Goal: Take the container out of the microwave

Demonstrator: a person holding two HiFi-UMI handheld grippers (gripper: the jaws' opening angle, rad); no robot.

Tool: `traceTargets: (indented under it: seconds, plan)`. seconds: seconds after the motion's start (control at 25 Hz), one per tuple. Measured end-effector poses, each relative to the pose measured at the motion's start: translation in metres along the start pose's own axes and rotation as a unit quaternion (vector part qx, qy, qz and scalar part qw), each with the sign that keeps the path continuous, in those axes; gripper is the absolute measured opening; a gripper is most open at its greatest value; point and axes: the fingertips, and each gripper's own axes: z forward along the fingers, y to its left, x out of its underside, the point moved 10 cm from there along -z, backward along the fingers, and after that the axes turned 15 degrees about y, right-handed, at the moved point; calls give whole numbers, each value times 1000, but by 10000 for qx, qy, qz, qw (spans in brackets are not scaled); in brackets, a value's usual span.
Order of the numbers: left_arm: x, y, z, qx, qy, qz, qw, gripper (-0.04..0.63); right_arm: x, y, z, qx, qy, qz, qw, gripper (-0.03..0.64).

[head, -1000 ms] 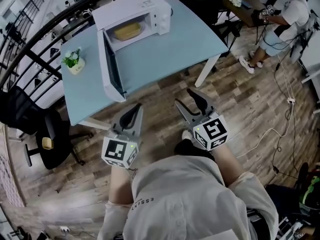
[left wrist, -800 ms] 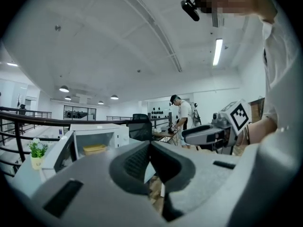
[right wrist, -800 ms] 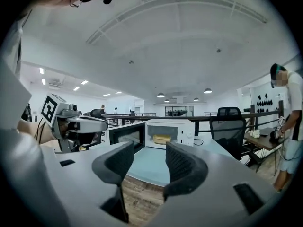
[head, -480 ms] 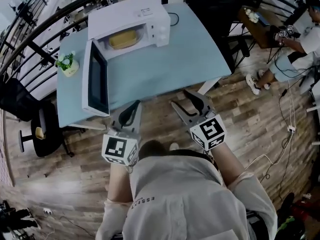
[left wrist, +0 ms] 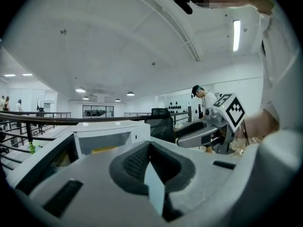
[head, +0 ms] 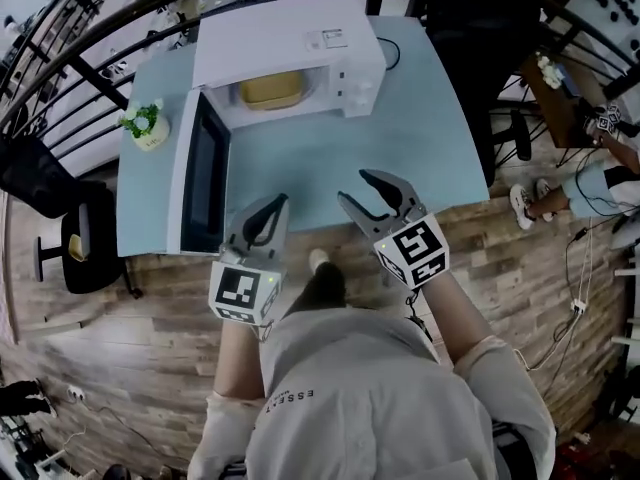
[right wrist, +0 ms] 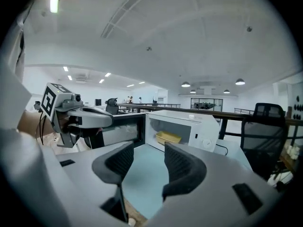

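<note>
There is one white microwave (head: 290, 38), one yellow container (head: 272, 90) inside it, one light-blue tabletop (head: 430, 138) and one small potted plant (head: 147, 126). Two grippers show: the left gripper (head: 272, 213) and the right gripper (head: 358, 190). There are two black office chairs, the left chair (head: 95, 218) and the far chair (head: 475, 28). One other person (head: 590, 183) sits at the right edge.

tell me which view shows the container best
The right gripper view: it looks into the open microwave and shows the container, rim and side. The head view sees part of it from above; the left gripper view, a yellow sliver.
</note>
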Motion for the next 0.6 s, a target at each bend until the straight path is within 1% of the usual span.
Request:
traceTargets:
  seconds: [0.24, 0.44, 0.6]
  plan:
    - [-8, 52, 39, -159, 59, -275, 9995, 2, -32, -43, 81, -321, 580, -539, 9963, 215]
    - [-2, 86, 57, -245, 172, -430, 9986, 2, -58, -63, 147, -515, 988, -1114, 9875, 215]
    - [-1, 101, 67, -352, 195, -459, 9981, 2, -68, -74, 190, -603, 1284, -1509, 9783, 215]
